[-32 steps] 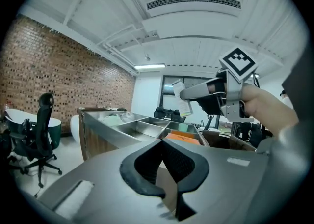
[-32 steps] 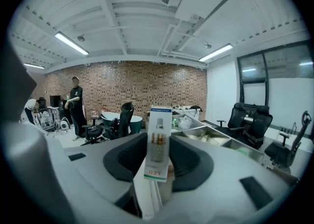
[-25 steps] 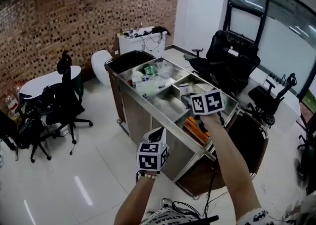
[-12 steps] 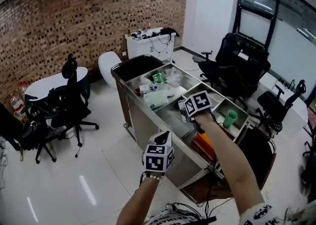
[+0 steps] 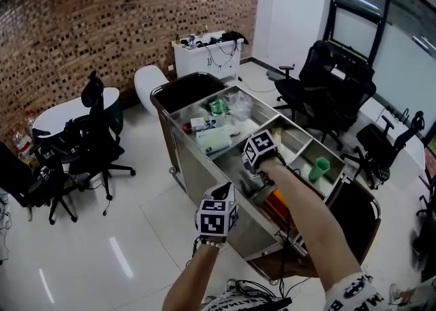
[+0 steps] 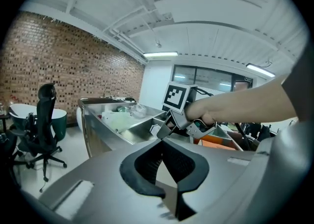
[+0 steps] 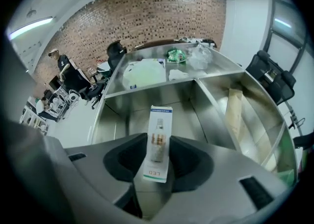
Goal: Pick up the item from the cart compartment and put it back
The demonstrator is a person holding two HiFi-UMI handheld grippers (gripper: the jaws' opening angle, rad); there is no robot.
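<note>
A steel cart (image 5: 193,152) with several open compartments stands ahead of me. My right gripper (image 7: 158,145) is shut on a slim white LED bulb box (image 7: 160,119), which stands upright between the pads. It points steeply down over the cart's middle compartment (image 7: 142,101), under its marker cube (image 5: 259,149). The left gripper view shows that right gripper (image 6: 165,126) just above the cart's rim, with the white box (image 6: 154,130) at its tips. My left gripper (image 5: 219,194) hangs in front of the cart's side; its pads (image 6: 147,166) meet at the tips with nothing between them.
The far compartment holds a pale green bag (image 5: 213,139), a green packet (image 5: 218,106) and clear plastic. A green cup (image 5: 317,168) stands in a right-hand compartment, and a wooden board (image 7: 237,116) leans beside the middle one. Orange items (image 5: 278,202) lie on a lower shelf. Office chairs (image 5: 90,132) stand around.
My right gripper has come down and tipped steeply toward the middle compartment, still gripping the box. The left gripper has drifted a little closer to the cart's side.
</note>
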